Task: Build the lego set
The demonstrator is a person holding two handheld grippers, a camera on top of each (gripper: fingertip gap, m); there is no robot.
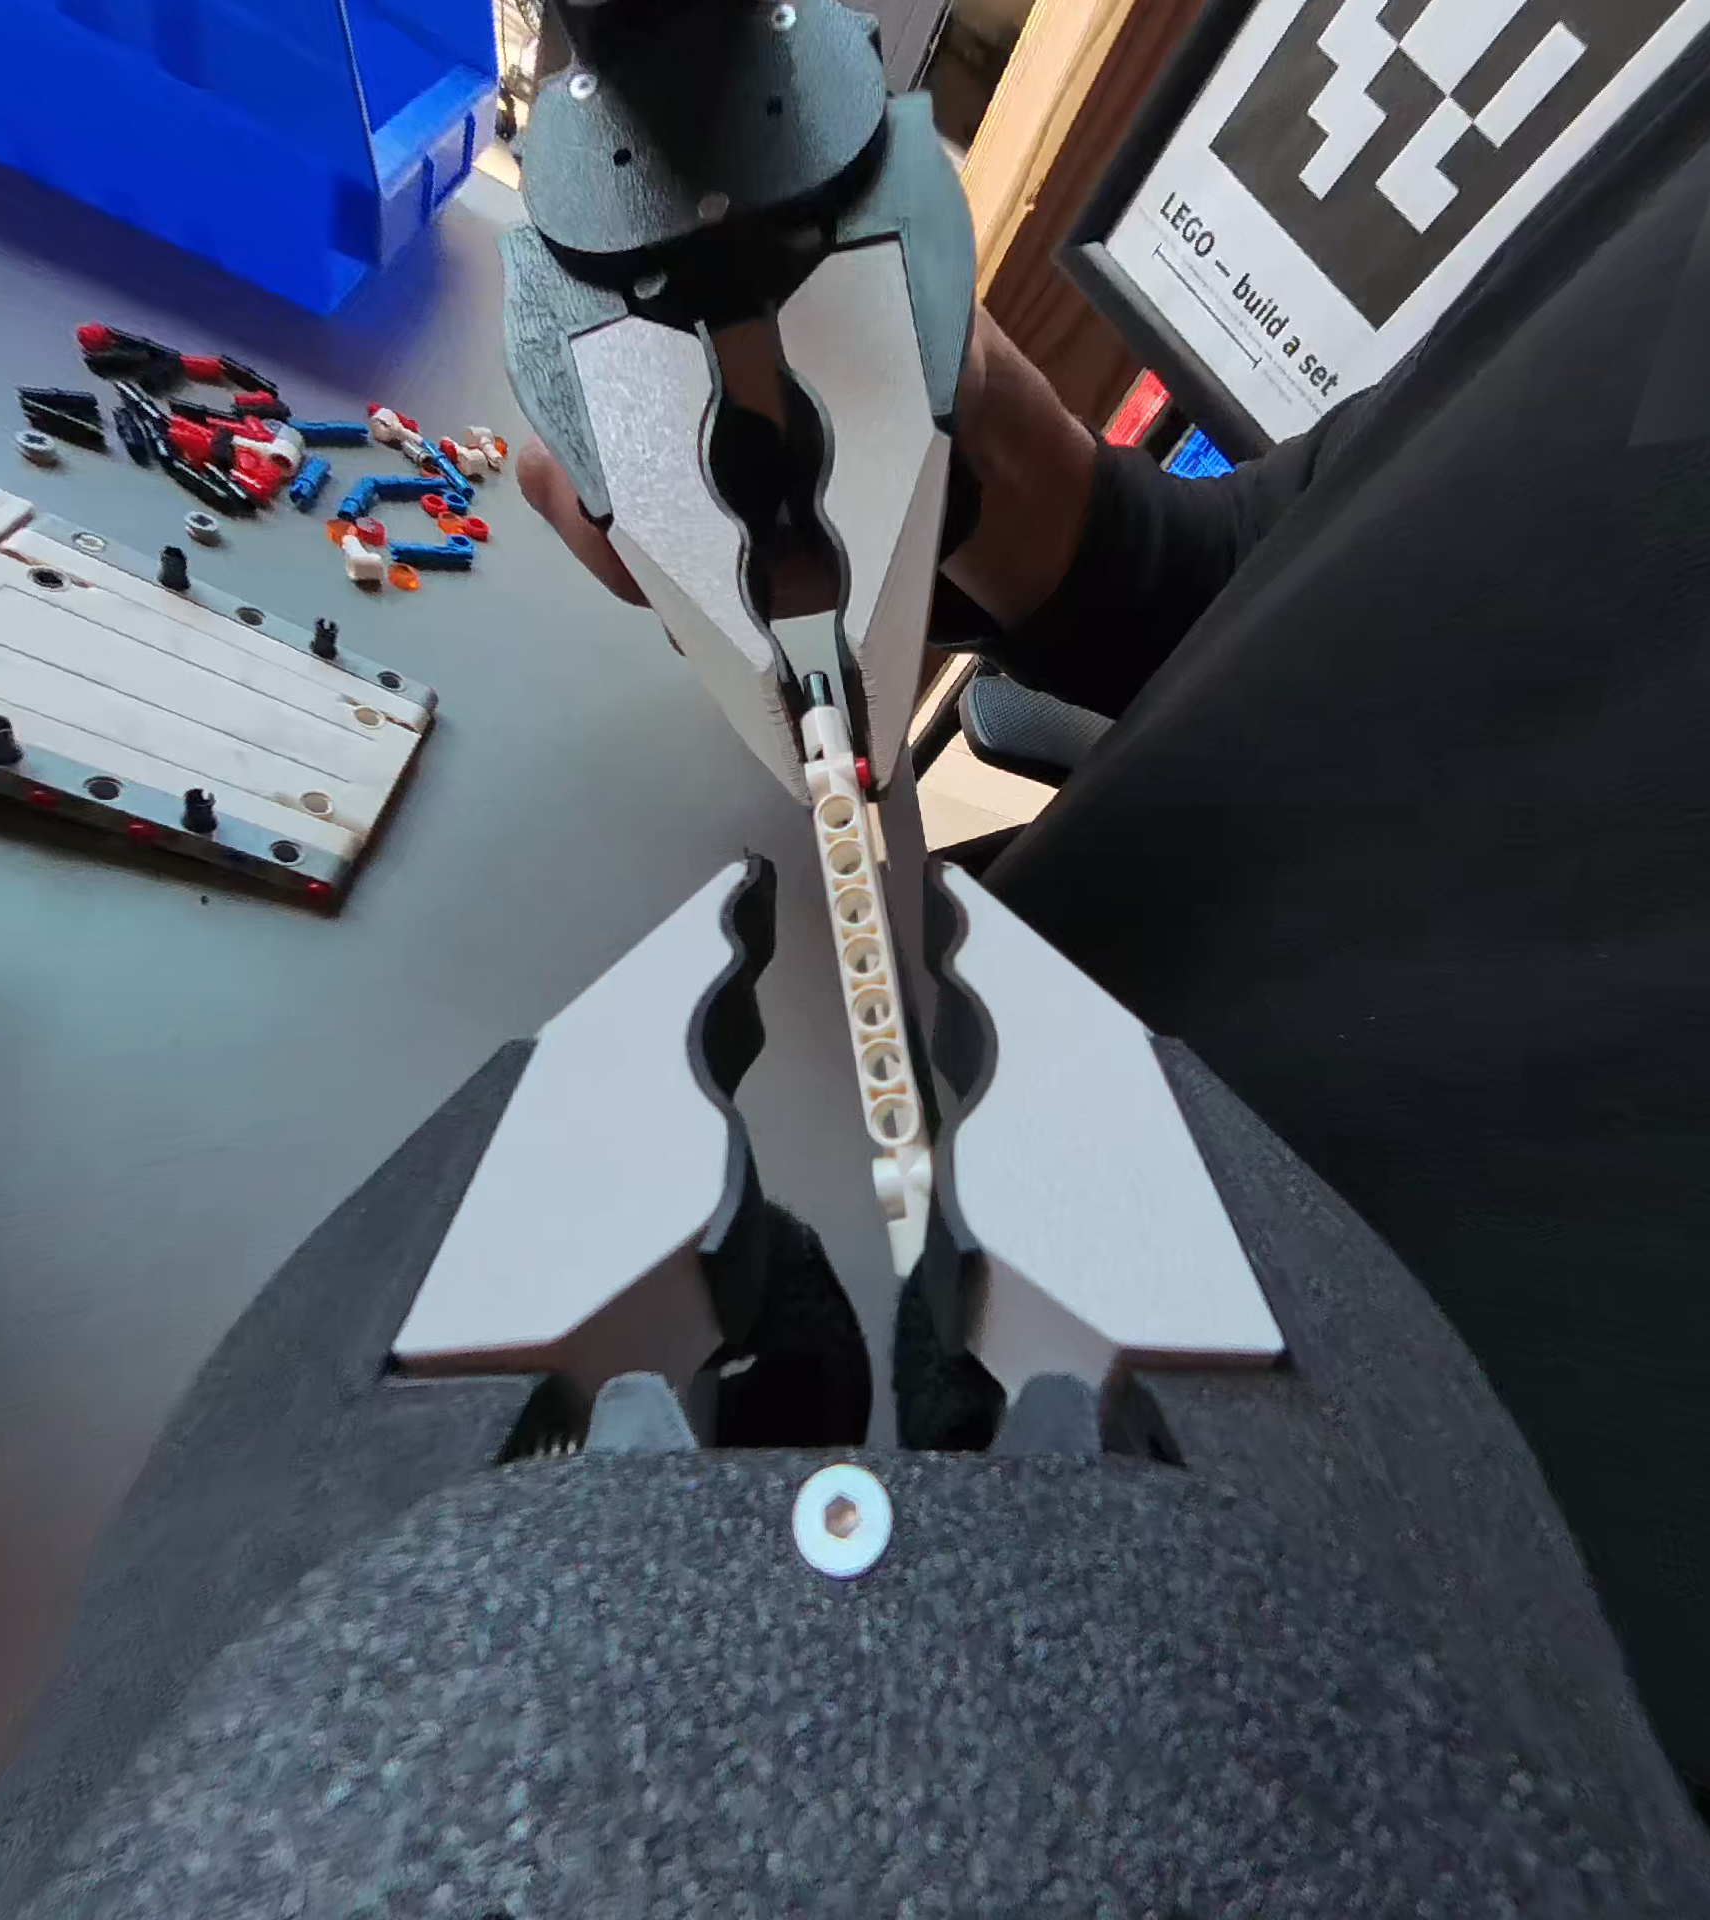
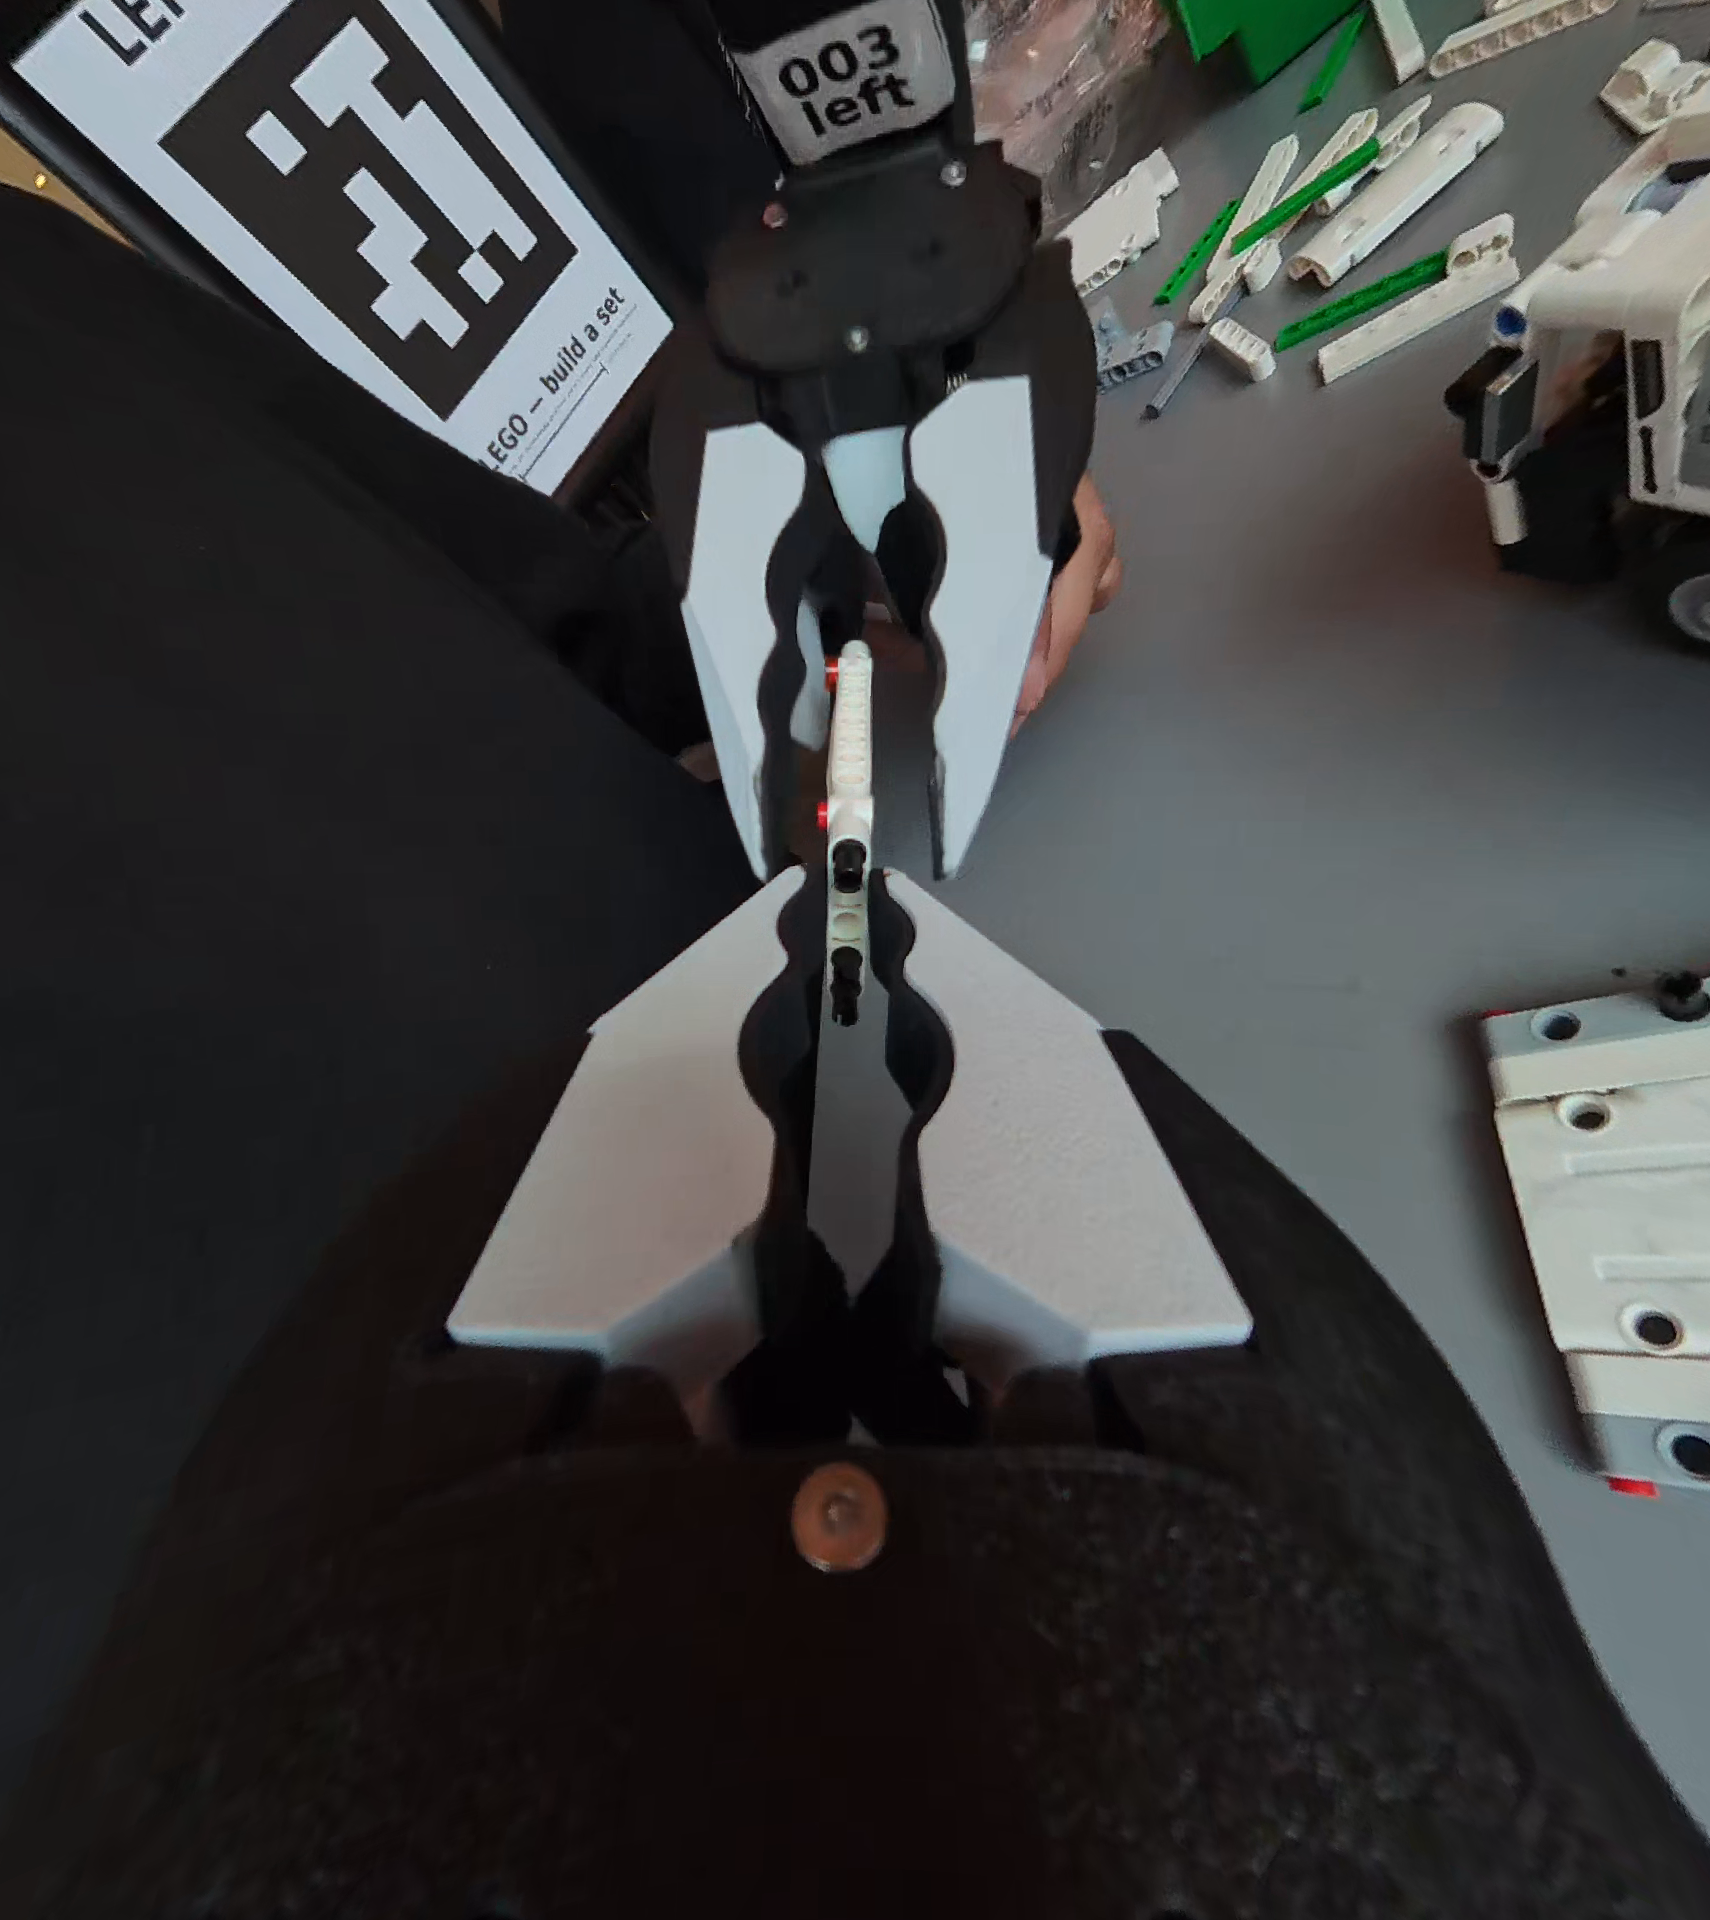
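A long white beam with holes [image 1: 866, 987] carries black and red pins at its end. In the left wrist view it runs between my left gripper's [image 1: 846, 868] fingers. The left pad stands clear of it and the beam lies close along the right pad, so this gripper is open. My right gripper [image 1: 835, 774] faces it from above and is shut on the beam's far end. In the right wrist view my right gripper [image 2: 843, 883] pinches the beam's pin end [image 2: 846, 914]. There the left gripper [image 2: 856, 868] stands open around the beam [image 2: 851, 727].
On the grey table lie a white panel with black pins [image 1: 134, 686], a pile of small red, blue and black pieces [image 1: 259, 447] and a blue bin [image 1: 207, 135]. A white truck model [image 2: 1682, 364] and green and white beams [image 2: 1329, 229] lie to the right. A framed marker board [image 1: 1402, 156] stands behind. The grippers are tip to tip, or close to it.
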